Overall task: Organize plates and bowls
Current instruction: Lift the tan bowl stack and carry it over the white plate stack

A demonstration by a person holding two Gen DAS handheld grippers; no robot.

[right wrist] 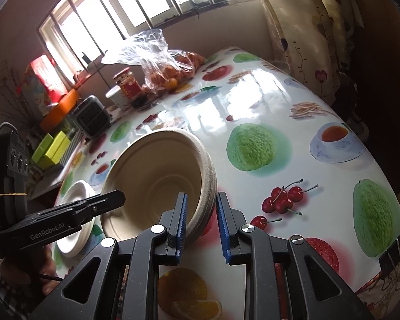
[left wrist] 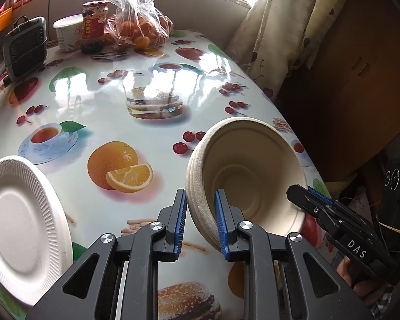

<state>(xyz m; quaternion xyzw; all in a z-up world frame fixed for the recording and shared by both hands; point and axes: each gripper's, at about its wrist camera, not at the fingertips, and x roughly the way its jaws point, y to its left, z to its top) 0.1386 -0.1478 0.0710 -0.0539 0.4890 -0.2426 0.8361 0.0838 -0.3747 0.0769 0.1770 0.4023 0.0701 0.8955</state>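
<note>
Beige bowl stack rim pinched between both fingers.

A glossy fruit-print table carries white plates — jar, tub, bagged oranges farther back.

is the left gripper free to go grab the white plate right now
Probably not yet. The left gripper is shut on the rim of the bowl stack, which the right gripper also clamps. The plate lies close on its left with bare table between, so the path looks free once it lets go.
</note>
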